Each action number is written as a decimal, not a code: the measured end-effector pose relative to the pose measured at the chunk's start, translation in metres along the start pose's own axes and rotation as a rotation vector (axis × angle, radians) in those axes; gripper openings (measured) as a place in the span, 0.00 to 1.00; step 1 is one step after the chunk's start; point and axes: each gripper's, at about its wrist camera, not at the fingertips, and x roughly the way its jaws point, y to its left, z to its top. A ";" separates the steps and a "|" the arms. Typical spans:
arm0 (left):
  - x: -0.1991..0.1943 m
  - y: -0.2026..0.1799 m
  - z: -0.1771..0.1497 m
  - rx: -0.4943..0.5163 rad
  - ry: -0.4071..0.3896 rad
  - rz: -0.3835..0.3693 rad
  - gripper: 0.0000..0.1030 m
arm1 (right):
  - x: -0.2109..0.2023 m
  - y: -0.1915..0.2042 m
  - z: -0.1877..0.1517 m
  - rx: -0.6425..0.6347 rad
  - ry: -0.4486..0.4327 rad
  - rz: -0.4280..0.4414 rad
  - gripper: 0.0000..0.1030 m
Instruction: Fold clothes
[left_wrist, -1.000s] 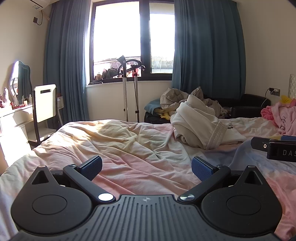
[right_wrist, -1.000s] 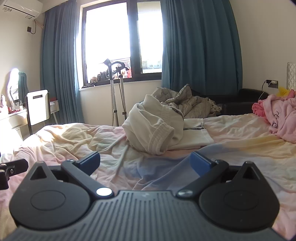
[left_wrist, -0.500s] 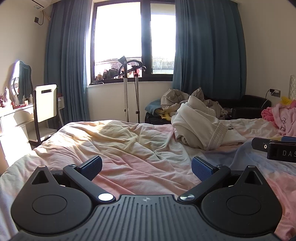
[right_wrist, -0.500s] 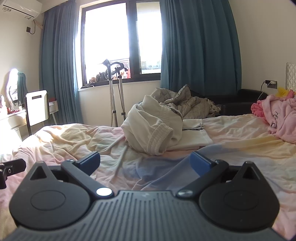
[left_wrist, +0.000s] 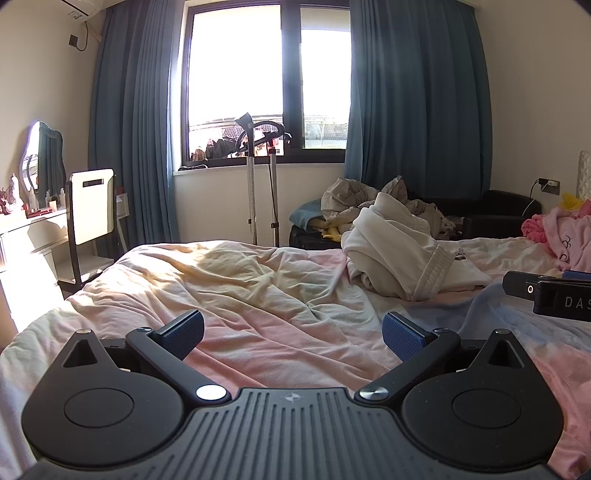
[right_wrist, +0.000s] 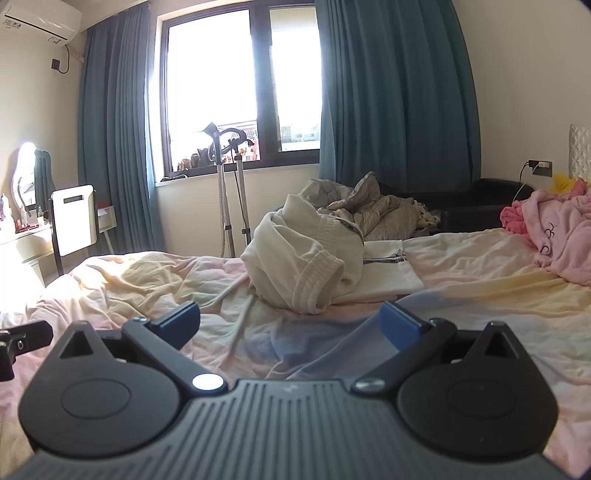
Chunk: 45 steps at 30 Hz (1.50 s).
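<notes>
Cream garment (right_wrist: 306, 254) crumpled on bed (right_wrist: 480, 280); both tools (left_wrist: 293, 334) (right_wrist: 290, 323) spread apart, empty; "DAS" legible on right tool.

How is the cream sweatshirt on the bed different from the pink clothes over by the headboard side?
The cream sweatshirt is plain off-white with ribbed cuffs; the pink clothes are pink and carry a dark printed mark. The cream sweatshirt sits bunched in a mound near the middle of the bed, straight ahead of the right gripper; the pink clothes lie at the far right edge. Both are crumpled, unfolded and untouched.
</notes>
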 end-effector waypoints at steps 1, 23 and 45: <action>0.000 0.000 0.000 0.000 0.001 0.000 1.00 | 0.000 0.000 0.000 0.003 0.001 0.001 1.00; 0.025 0.005 -0.015 -0.013 -0.013 0.062 1.00 | 0.027 -0.005 -0.007 0.015 -0.061 -0.025 1.00; 0.032 -0.005 -0.018 0.018 0.014 0.047 1.00 | 0.038 -0.012 0.018 0.053 -0.042 -0.030 1.00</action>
